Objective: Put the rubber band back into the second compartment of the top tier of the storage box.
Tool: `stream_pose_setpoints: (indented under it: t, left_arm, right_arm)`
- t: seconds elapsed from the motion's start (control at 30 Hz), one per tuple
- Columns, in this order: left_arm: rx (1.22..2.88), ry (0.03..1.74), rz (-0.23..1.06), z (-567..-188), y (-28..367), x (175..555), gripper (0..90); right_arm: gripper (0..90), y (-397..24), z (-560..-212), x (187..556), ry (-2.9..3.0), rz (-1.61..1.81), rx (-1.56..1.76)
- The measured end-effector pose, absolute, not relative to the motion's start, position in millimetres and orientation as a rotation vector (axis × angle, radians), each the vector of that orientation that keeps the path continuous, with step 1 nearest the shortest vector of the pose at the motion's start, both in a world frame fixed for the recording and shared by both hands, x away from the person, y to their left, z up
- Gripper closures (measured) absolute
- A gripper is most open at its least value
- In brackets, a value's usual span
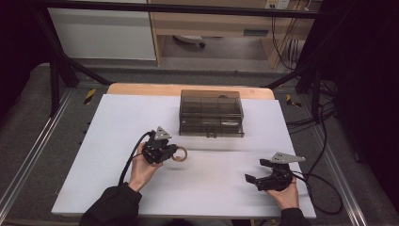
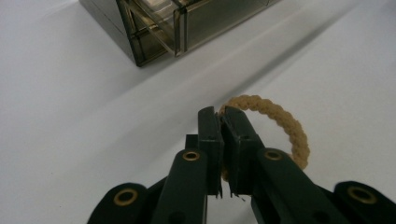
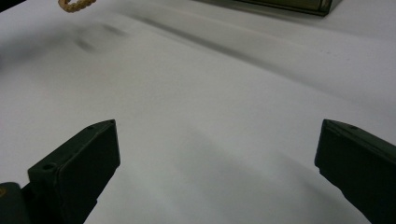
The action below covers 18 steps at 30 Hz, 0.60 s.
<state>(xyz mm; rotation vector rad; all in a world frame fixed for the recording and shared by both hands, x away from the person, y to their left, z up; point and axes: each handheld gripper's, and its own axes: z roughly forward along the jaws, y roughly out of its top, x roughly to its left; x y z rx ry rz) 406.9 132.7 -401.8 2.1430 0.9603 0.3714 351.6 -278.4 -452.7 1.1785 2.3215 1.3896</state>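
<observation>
The left hand-held gripper is clamped tight on a tan braided rope ring, near the white worktop's middle, short of a smoky translucent plastic drawer box. The right hand-held gripper gapes wide and empty near the worktop's front right corner.

I am seeing the ring sitting on the table, before the box, with my left gripper beside it and right gripper well apart.

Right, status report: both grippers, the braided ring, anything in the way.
Left gripper shut on braided ring. Right gripper open, empty, low over the white tabletop. Smoky plastic box beyond the ring; nothing between them.
</observation>
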Motion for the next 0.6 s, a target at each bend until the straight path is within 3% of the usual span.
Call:
stream_pose_setpoints:
  t: [0.6]
  left_arm:
    - [2.162,0.897,0.359,-385,112,399,84.9]
  right_arm:
    - [0.7,-278,-453,352,2.320,1.387,1.176]
